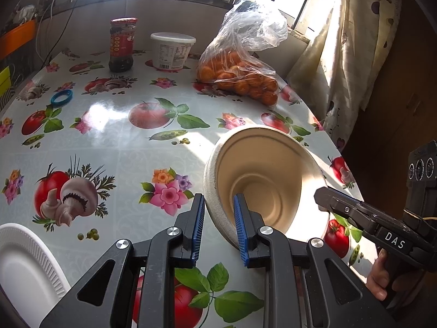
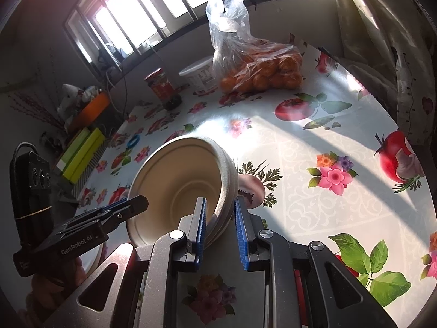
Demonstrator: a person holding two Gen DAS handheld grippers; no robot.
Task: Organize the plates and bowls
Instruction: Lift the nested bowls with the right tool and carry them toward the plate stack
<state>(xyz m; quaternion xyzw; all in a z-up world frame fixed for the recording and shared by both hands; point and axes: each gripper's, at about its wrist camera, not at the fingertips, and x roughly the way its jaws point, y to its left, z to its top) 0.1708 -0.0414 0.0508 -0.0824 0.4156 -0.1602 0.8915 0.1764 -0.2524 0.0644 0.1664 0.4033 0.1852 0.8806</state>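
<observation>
Covering most of both views, table (image 1: 114,147) with a glossy fruit-and-flower cloth, sunlit, window behind. Curtain (image 1: 352,41) hangs at its right edge.

Bag of oranges (image 1: 240,76) sits at the far side, clear plastic bunched up on top. White tub (image 1: 172,50) left of the bag, dark jar (image 1: 122,45) with red label left of the tub, both near the far wall. Orange tray (image 2: 91,108) and yellow-green boxes (image 2: 82,153) off the table's left end.

Bowls (image 1: 259,183): beige, a nested stack, several rims visible in the right wrist view. Stack is tilted on its side, opening facing the cameras, held up above the table near its right edge, between the two tools.

White plate (image 1: 24,259) with ribbed rim at lower left of the left wrist view, on the table, well apart from the bowls.

Left gripper (image 1: 218,229): jaws part open, blue pads (image 1: 198,229) astride the stack's wall, one pad outside and one inside; a gap shows on the outer side, so firm grip cannot be told. Right gripper (image 2: 220,232): likewise part open, pads on either side of the opposite rim, inner pad touching, outer pad just beside the rims. A hand (image 1: 379,276) holds the right tool's handle.

Blue ring (image 1: 61,97) lies flat near the table's left side, alone.
</observation>
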